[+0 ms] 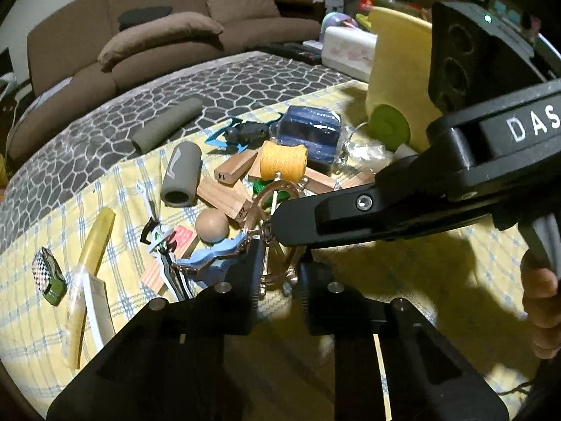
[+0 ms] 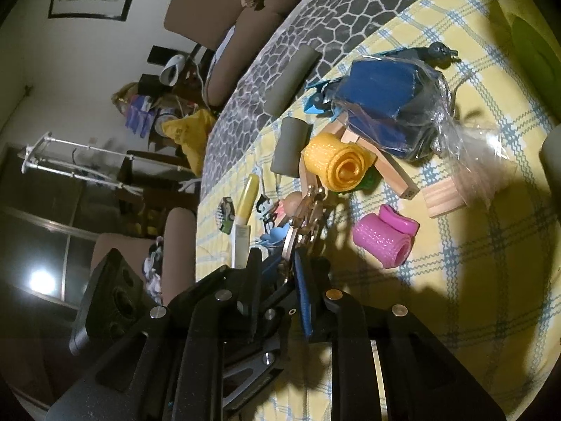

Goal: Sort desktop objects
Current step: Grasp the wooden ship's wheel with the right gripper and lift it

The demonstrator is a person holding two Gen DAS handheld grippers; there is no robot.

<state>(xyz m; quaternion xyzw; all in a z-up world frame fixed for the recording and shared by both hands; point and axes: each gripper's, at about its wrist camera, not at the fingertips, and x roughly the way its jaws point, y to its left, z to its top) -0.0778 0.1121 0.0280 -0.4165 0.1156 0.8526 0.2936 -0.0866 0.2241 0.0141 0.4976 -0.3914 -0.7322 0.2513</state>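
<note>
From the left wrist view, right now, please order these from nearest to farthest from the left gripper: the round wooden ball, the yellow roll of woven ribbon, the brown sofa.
1. The round wooden ball, just above-left of the left gripper, on the checked cloth.
2. The yellow roll of woven ribbon, farther up, on the wooden blocks.
3. The brown sofa, past the table's far edge.

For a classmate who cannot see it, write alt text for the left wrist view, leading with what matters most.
Two black grippers meet over a metal ship's-wheel ornament: the left gripper straddles its lower part, and the right gripper reaches in from the right, shut on its rim. Behind, on a yellow checked cloth, lie wooden blocks, a yellow roll and grey foam tubes.
</note>
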